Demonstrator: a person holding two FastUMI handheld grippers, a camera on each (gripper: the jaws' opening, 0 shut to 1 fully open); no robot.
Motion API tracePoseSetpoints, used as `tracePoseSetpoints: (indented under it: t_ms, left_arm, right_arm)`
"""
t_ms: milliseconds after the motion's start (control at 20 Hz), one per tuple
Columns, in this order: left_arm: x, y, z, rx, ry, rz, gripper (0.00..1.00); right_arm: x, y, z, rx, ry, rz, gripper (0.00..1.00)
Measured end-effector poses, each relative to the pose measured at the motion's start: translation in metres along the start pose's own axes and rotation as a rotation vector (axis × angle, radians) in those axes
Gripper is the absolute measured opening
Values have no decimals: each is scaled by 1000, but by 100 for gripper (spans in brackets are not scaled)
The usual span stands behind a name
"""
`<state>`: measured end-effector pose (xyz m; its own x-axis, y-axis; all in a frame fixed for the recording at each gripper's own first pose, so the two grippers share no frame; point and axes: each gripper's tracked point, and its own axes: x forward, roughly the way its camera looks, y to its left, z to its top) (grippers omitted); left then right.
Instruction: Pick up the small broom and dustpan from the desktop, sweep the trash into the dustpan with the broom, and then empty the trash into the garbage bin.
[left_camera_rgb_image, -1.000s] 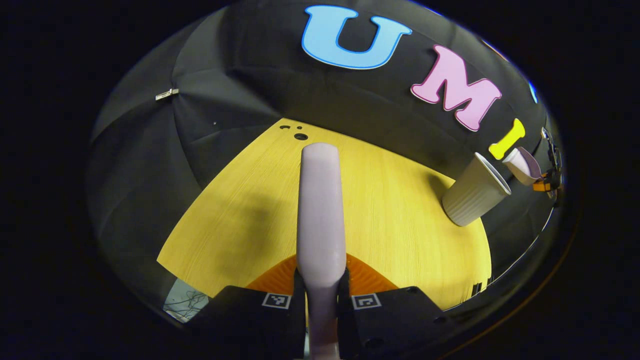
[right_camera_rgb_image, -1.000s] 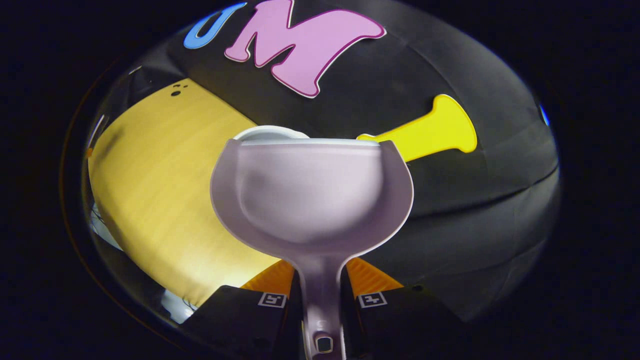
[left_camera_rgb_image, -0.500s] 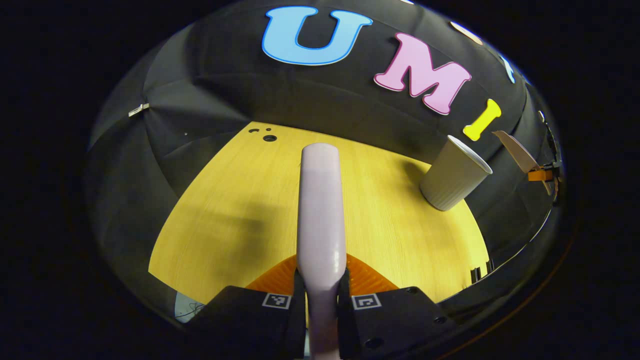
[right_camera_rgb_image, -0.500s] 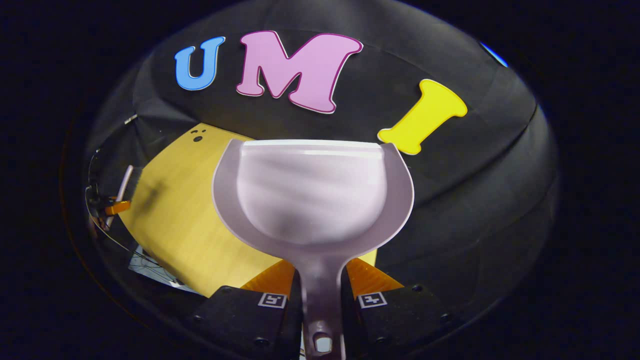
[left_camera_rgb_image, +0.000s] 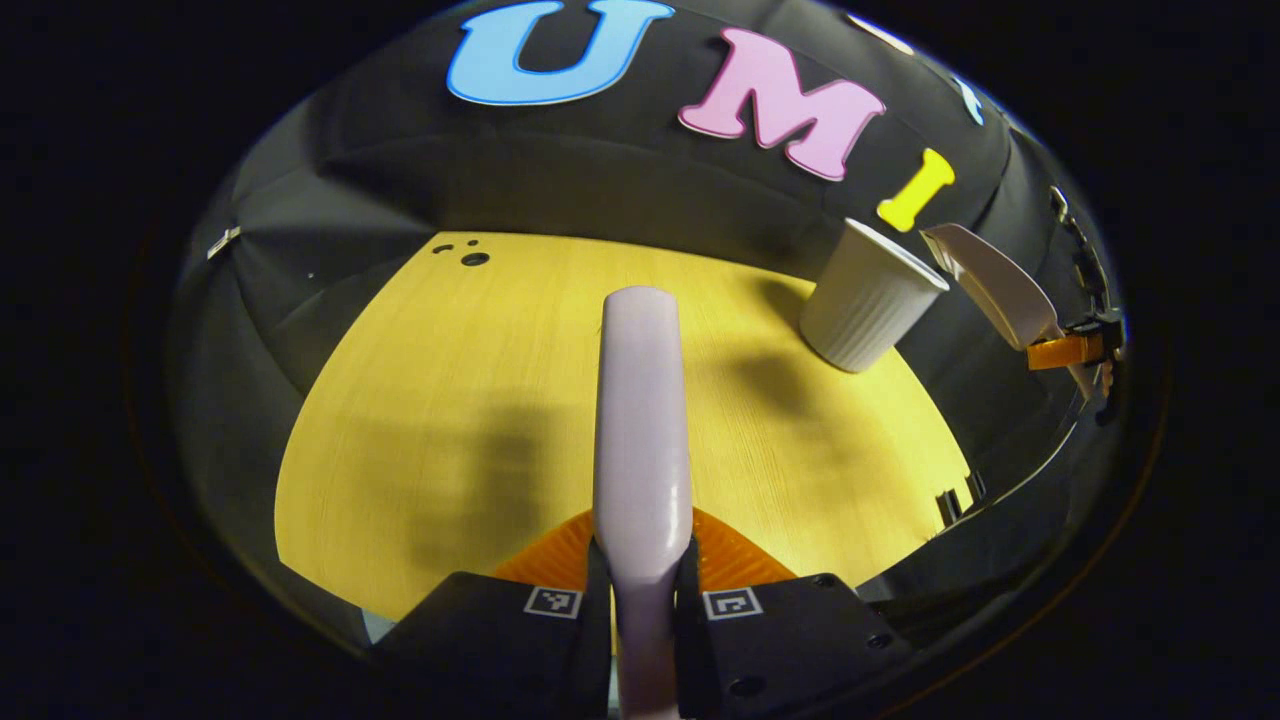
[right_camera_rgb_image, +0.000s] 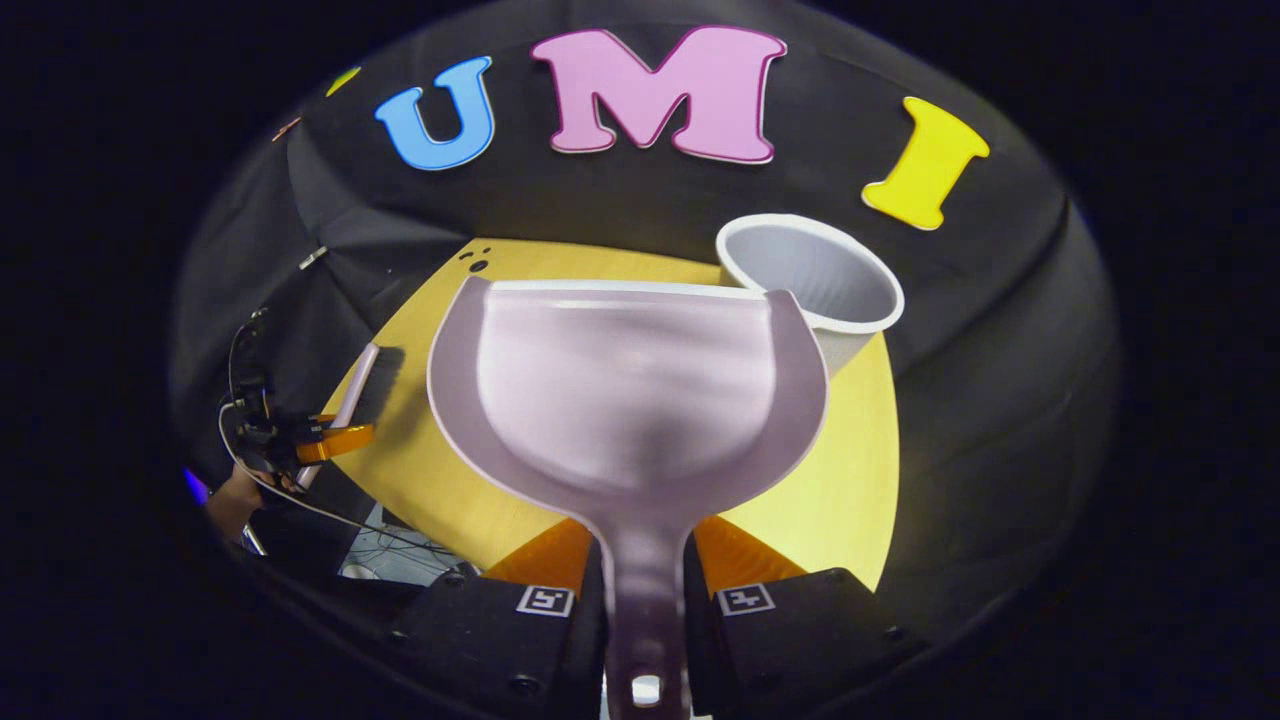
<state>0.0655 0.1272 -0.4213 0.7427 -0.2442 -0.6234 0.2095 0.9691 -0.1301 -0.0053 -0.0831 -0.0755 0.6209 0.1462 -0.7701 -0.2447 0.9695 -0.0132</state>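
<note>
cup (right_camera_rgb_image: 830, 290) base: behind dustpan (right_camera_rgb_image: 625, 400) | dustpan handle end: cut off

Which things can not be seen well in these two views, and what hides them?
- Broom bristles: in the left gripper view its own back hides them; in the right gripper view, far and dark.
- Desktop middle: right gripper view, behind the dustpan.
- Cup bottom inside: right gripper view, dustpan rim hides it.
- Trash: none made out.

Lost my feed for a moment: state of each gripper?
Left gripper: shut on the broom handle.
Right gripper: shut on the dustpan handle.
</note>
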Motion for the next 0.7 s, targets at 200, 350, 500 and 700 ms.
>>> tracePoseSetpoints:
  t_ms: [200, 350, 500, 700]
  left_arm:
    - [26, -2, -7, 32, 51, 0, 30]
    - [51, -4, -12, 54, 105, 10, 30]
    - [69, -3, -14, 83, 150, 27, 30]
    - [98, 9, -21, 135, 217, 98, 29]
  right_arm:
    - [43, 32, -33, 43, 61, 47, 37]
    - [76, 48, -59, 155, 121, 62, 37]
    - [110, 44, -79, 176, 150, 12, 37]
    - [151, 40, -103, 142, 195, -60, 41]
